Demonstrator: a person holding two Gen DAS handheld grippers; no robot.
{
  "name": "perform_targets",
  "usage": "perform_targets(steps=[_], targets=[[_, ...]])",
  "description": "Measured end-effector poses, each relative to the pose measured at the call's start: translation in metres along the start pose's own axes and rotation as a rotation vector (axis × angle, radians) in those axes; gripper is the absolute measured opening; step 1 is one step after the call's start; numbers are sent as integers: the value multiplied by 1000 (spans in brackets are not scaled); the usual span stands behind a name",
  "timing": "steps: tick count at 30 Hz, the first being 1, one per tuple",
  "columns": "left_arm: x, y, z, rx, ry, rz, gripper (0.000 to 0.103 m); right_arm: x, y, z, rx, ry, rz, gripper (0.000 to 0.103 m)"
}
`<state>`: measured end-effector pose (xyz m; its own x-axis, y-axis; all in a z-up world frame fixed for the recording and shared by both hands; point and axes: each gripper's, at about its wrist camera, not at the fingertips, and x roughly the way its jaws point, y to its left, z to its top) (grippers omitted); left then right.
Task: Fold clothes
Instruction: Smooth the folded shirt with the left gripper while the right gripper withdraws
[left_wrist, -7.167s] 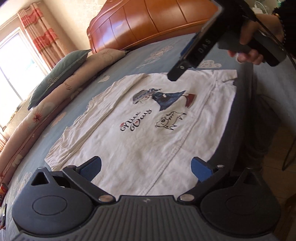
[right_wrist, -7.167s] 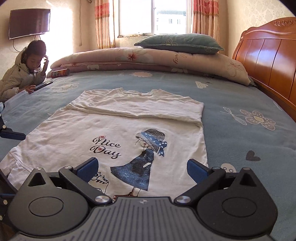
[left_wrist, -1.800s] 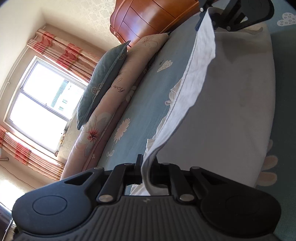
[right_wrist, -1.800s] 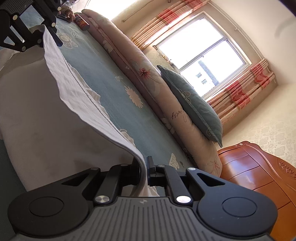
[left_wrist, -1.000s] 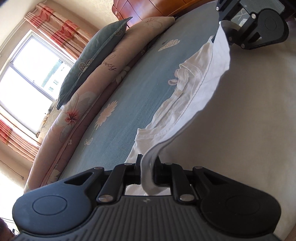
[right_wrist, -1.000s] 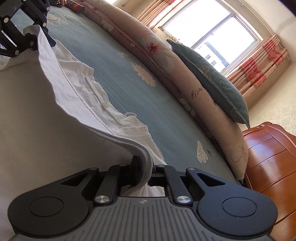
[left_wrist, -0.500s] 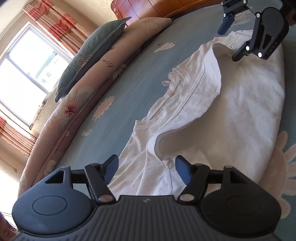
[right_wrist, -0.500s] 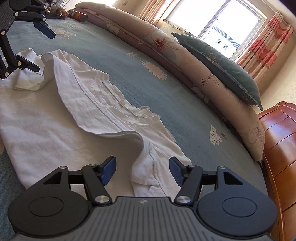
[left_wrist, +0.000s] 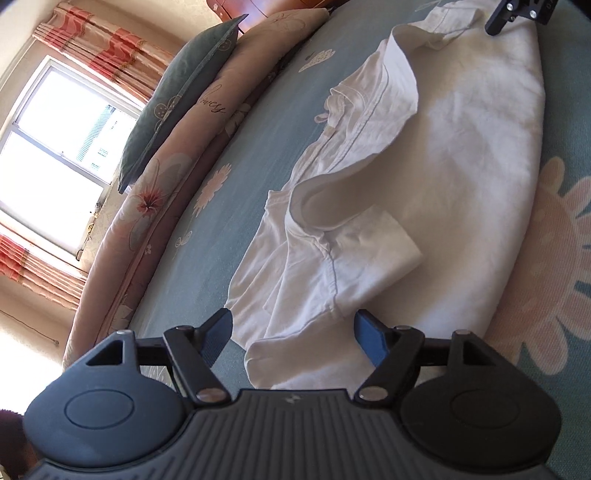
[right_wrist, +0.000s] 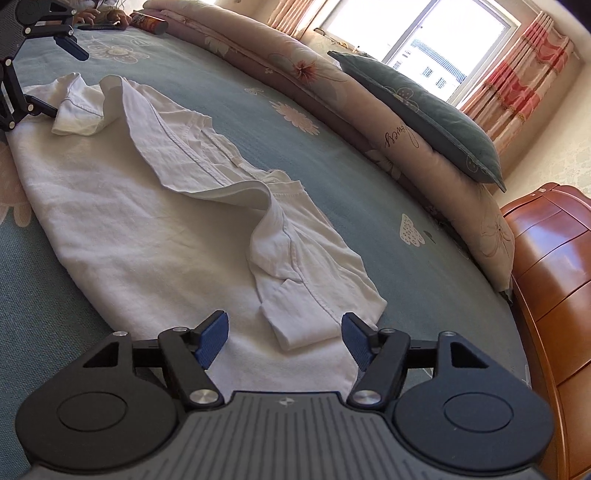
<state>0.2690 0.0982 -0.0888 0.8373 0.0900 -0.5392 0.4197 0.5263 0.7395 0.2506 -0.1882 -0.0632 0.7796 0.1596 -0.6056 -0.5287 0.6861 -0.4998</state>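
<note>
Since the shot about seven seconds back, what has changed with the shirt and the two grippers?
The white T-shirt was folded over itself, print now hidden. Both grippers carried its edge across, then let go: left gripper and right gripper now have jaws open over a loose, rumpled fold. The bedspread, rolled quilt and pillow stayed put.

Open blue bedspread (right_wrist: 229, 92) around the white T-shirt (right_wrist: 122, 206); rolled quilt (right_wrist: 295, 70) and wooden headboard (right_wrist: 554, 266) at the edges.
</note>
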Motion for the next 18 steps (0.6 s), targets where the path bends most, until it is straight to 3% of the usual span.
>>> perform_targets(steps=[3, 7, 12, 18], targets=[[7, 1, 3, 16, -26, 15, 77, 10, 2, 2, -26, -16, -6, 73], [17, 9, 5, -4, -42, 40, 77, 13, -2, 7, -55, -42, -20, 84], [22, 34, 5, -131, -52, 38, 77, 12, -10, 13, -81, -72, -35, 84], [57, 71, -3, -325, 29, 73, 77, 8, -23, 14, -22, -96, -59, 84]])
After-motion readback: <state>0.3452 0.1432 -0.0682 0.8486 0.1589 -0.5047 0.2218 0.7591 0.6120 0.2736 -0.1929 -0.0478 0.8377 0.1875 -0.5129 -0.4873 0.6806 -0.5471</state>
